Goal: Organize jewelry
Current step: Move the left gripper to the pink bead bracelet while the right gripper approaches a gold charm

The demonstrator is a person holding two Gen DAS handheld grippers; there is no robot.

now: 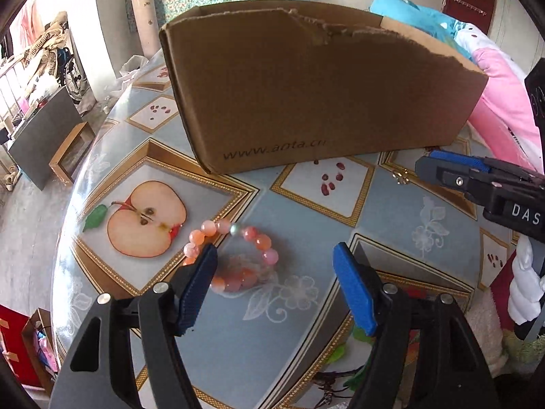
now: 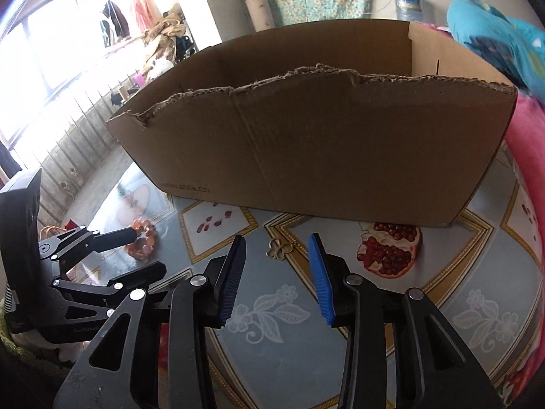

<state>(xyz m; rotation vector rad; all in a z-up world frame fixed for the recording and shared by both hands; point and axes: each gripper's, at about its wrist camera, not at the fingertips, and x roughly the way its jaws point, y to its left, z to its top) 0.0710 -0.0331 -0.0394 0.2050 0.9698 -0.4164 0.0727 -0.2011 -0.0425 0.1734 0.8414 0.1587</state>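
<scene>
Here, bracelet (image 1: 231, 255) near table edge (image 1: 64, 238), box (image 1: 320, 102) behind

the cardboard box (image 1: 316, 95) carries a printed web address low on its near wall, reading roughly "www.anta.cn", faint in both views. the right tongs (image 1: 477, 177) show white letters "das", cut off at the frame edge.

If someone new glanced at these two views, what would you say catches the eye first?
Probably the big torn-edged cardboard box standing across the far side of the fruit-patterned table. Next, the pink and orange bead bracelet lying beside the printed apple half, with the left gripper poised over it, jaws open. In the right wrist view, a small gold clover-shaped trinket lies just ahead of the right gripper, whose jaws are also open.
</scene>
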